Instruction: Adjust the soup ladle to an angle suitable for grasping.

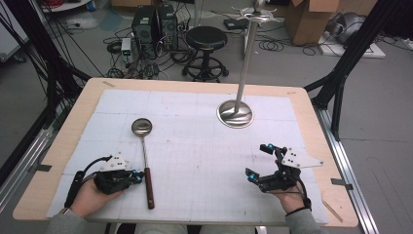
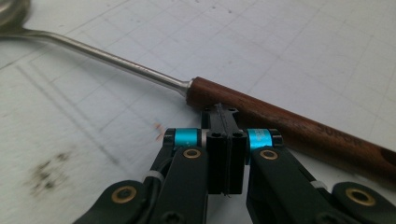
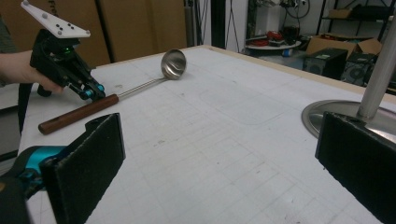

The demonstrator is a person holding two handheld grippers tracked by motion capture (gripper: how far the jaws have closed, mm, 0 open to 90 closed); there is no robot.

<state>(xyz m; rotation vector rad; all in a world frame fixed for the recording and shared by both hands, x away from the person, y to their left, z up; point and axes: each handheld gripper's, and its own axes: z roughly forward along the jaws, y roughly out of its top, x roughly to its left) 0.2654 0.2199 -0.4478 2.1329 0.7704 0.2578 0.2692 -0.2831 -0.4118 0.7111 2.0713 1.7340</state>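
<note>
Left gripper [image 1: 138, 177]: jaws pressed together, empty, tips just short of the ladle [image 1: 145, 158], level with the upper end of its wooden handle [image 2: 289, 130]. Ladle's long axis runs away from the person, bowl at the far end (handle end near the table edge). Bare mat right of the ladle. Right gripper [image 1: 259, 163]: jaws wide apart, well right of the ladle, the stand [image 1: 235, 114] beyond it.

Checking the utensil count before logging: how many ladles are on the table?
1. The ladle lies on the table's left half, bowl away from the person, its wooden handle beside the left gripper.
</note>
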